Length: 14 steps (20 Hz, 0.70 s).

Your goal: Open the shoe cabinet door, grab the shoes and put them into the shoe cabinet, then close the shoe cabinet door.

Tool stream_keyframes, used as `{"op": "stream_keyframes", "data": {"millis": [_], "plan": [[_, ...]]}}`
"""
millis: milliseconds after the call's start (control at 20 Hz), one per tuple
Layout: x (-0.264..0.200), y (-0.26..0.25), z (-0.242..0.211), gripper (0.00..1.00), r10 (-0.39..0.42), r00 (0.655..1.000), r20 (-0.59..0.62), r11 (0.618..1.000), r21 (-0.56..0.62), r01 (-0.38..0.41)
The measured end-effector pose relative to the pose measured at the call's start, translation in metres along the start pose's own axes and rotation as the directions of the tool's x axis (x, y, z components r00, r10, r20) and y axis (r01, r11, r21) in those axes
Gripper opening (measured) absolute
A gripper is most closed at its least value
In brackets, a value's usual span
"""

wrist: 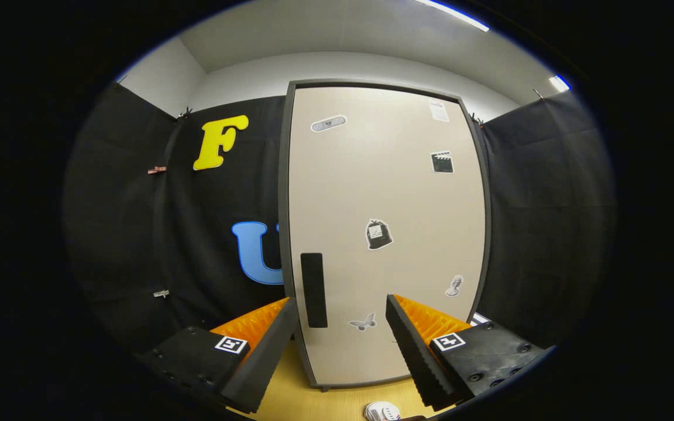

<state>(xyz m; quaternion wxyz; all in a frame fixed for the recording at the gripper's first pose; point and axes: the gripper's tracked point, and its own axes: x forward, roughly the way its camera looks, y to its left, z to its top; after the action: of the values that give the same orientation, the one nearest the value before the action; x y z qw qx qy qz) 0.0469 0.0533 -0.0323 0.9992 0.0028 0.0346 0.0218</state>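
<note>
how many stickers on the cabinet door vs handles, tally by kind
stickers: 6
handle: 1
total: 7
All sit on the shut door; the open gripper is short of it, fingers either side of the handle's lower end.

The gripper (341, 318) jaws stand apart before the closed shoe cabinet door (387, 234).
</note>
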Motion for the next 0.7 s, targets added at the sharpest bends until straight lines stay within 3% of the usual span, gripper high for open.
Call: {"op": "stream_keyframes", "data": {"millis": [500,700], "plan": [[0.085,0.02,-0.031,0.98,-0.027,0.999,-0.032,0.999,0.025,0.028],[0.105,0.019,-0.04,0.92,-0.044,0.998,-0.048,0.999,0.021,0.045]]}}
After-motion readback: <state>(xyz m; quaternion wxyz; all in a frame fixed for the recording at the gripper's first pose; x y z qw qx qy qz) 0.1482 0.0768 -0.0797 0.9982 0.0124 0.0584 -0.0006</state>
